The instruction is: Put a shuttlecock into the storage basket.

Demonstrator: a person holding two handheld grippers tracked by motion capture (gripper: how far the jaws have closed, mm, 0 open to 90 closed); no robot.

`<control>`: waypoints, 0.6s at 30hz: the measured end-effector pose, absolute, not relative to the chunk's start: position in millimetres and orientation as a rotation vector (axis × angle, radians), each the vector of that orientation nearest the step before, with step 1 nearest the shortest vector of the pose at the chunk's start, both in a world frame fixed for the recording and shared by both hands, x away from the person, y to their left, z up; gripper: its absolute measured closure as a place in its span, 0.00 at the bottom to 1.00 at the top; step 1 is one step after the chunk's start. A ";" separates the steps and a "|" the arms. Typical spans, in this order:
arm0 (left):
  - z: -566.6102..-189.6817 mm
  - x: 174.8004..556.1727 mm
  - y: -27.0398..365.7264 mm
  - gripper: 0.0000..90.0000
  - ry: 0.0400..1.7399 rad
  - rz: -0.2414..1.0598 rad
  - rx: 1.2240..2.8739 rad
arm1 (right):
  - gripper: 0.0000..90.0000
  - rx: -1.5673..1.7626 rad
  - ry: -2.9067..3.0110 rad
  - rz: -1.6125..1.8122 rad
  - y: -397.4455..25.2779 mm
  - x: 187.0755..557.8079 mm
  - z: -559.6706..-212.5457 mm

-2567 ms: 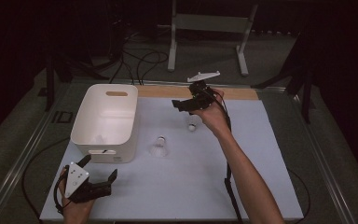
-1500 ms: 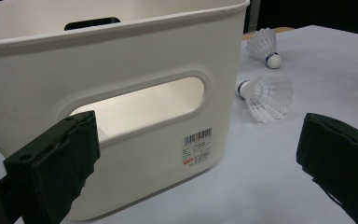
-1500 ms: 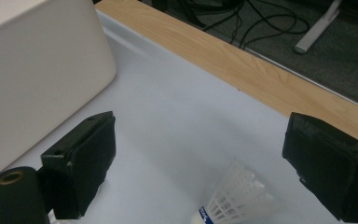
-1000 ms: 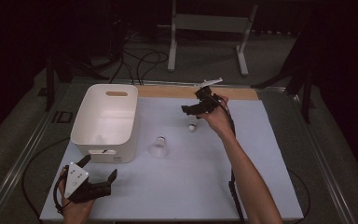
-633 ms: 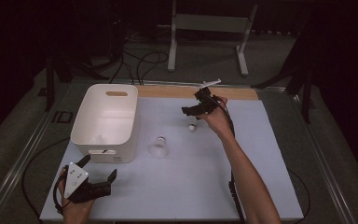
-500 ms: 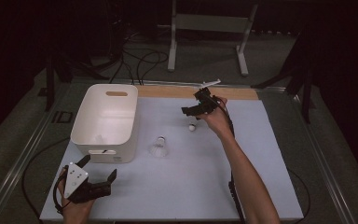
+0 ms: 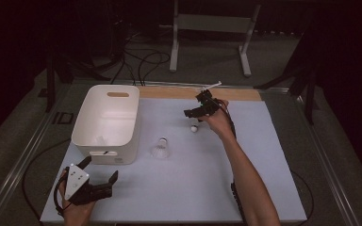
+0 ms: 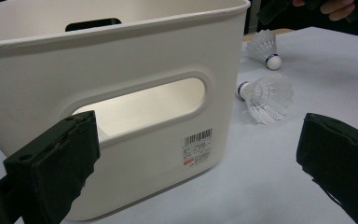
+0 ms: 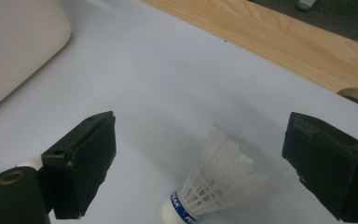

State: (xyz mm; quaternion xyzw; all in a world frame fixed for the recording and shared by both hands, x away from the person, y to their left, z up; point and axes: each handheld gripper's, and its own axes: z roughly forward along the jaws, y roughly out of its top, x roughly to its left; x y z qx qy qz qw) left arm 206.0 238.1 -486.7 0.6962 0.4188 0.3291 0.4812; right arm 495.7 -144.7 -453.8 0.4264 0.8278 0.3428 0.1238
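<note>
Two white shuttlecocks lie on the white table sheet. One shuttlecock (image 7: pixel 160 149) (image 8: pixel 265 97) lies just right of the white bin (image 7: pixel 104 123) (image 8: pixel 121 60). The farther shuttlecock (image 7: pixel 194 128) (image 8: pixel 266 46) (image 9: pixel 214 189) has a blue band on its cork. My right gripper (image 7: pixel 196 111) (image 9: pixel 200 156) hovers over it, open, with the jaws wide on either side of it and not touching. At the near left corner my left gripper (image 7: pixel 100 181) (image 8: pixel 200 163) is held open and faces the bin's handle side, with nothing between its jaws.
A wooden strip (image 7: pixel 188 92) (image 9: pixel 270 37) runs along the sheet's far edge. A small pale object (image 7: pixel 99 139) lies inside the bin. Cables and a metal stand (image 7: pixel 207 28) are on the floor beyond the table.
The right gripper has shifted slightly and tilted over the far shuttlecock, then held nearly still. The left gripper has not moved.
</note>
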 end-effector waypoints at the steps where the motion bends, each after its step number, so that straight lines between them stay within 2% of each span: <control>1: -486.7 206.0 238.1 0.00 1.021 0.803 1.697 | 0.11 1.242 2.415 0.995 -144.9 496.4 -454.9; 13: -486.6 205.9 238.9 0.00 1.020 0.804 1.696 | 0.11 1.261 2.443 0.979 -144.5 499.7 -464.3; 14: -486.8 206.2 238.4 0.00 1.020 0.803 1.700 | 0.15 1.266 2.453 0.983 -145.4 499.5 -466.9; 18: -486.9 206.4 237.7 0.00 1.018 0.803 1.703 | 0.17 1.274 2.477 0.969 -146.4 498.8 -468.5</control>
